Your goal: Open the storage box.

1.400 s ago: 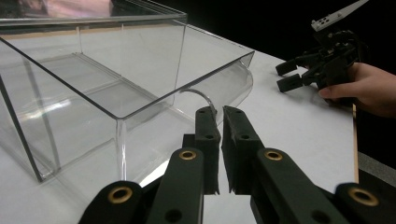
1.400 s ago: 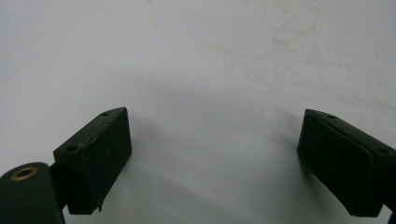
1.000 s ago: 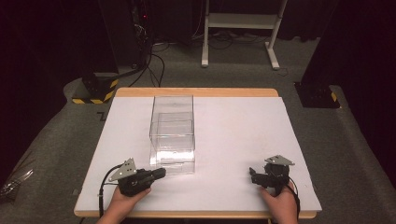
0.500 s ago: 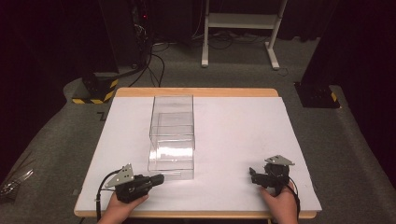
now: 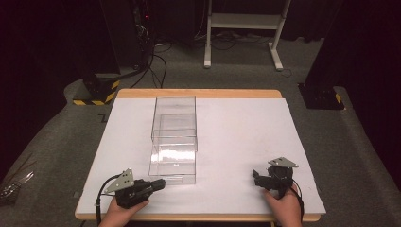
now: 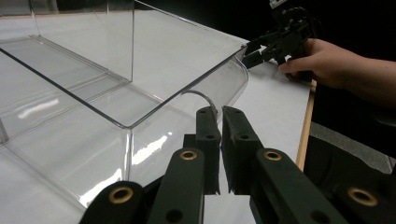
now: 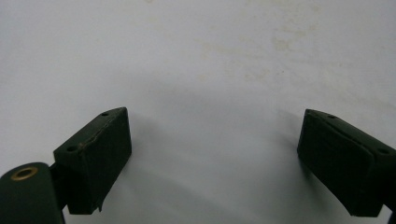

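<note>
**Clear box sits between two hand-held grippers on white surface**

A white surface [image 5: 246, 142] with a wooden edge spans the high view, ringed by grey carpet and dark equipment. On it, left of centre, stands a clear plastic box [image 5: 174, 139], a long open-topped container running from the centre toward twelve o'clock, its near end toward six o'clock. In the left gripper view its curved transparent corner rises just ahead of the jaws, with a smaller clear compartment visible inside.

At about seven o'clock from the box, the left gripper [image 5: 153, 185] lies low over the surface in a person's hand, its black jaws pressed together with nothing between them and pointing toward three o'clock, the tip just beside the box's near corner. Whether it touches the plastic cannot be told.

At about four o'clock from the box, well apart from it, the right gripper [image 5: 257, 178] is held in the other hand near the surface's front edge. Its jaws stand wide apart over bare white surface, holding nothing.
</note>
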Demonstrator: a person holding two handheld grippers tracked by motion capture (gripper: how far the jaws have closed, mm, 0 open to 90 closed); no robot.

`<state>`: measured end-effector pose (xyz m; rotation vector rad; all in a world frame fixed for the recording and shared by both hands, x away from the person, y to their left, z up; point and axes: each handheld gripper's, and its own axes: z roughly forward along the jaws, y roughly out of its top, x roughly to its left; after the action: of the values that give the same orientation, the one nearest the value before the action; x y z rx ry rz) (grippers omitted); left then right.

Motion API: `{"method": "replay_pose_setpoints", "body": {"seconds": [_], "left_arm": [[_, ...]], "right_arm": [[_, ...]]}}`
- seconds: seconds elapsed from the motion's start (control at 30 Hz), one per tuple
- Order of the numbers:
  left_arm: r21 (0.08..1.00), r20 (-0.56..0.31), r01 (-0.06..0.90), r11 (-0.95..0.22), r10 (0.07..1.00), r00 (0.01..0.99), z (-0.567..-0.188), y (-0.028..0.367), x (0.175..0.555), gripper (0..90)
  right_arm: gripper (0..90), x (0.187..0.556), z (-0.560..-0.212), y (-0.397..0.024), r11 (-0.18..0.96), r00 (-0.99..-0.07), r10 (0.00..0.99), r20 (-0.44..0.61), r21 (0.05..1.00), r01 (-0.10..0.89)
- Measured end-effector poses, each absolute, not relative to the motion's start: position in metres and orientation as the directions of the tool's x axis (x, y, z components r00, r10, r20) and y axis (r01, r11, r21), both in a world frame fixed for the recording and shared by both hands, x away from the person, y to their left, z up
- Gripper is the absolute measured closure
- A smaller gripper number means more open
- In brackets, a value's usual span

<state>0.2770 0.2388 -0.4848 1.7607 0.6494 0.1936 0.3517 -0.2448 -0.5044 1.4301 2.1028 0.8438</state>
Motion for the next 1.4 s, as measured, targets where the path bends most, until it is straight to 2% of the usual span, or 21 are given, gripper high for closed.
{"method": "replay_pose_setpoints", "body": {"seconds": [0.3, 0.6, 0.97, 1.13, 1.4], "left_arm": [[0.944, -0.184, 0.302, -0.134, 0.547, 0.817, -0.478, 0.246, 0.272, 77.4], [0.960, -0.161, 0.263, -0.098, 0.576, 0.802, -0.468, 0.256, 0.267, 74.2], [0.970, -0.148, 0.235, -0.054, 0.635, 0.758, -0.460, 0.273, 0.270, 66.2], [0.972, -0.150, 0.233, -0.032, 0.681, 0.717, -0.460, 0.286, 0.271, 63.0], [0.970, -0.128, 0.239, -0.034, 0.768, 0.628, -0.466, 0.303, 0.277, 52.1]], "right_arm": [[10.0, 0.352, -0.504, -0.245, 0.271, -0.355, 0.934, -0.030, 0.706, 0.655], [10.0, 0.352, -0.504, -0.245, 0.271, -0.355, 0.934, -0.030, 0.706, 0.655], [10.0, 0.352, -0.504, -0.245, 0.271, -0.355, 0.934, -0.030, 0.706, 0.655], [10.0, 0.352, -0.504, -0.245, 0.271, -0.355, 0.934, -0.030, 0.706, 0.655], [10.0, 0.352, -0.504, -0.245, 0.271, -0.355, 0.934, -0.029, 0.706, 0.655]]}}
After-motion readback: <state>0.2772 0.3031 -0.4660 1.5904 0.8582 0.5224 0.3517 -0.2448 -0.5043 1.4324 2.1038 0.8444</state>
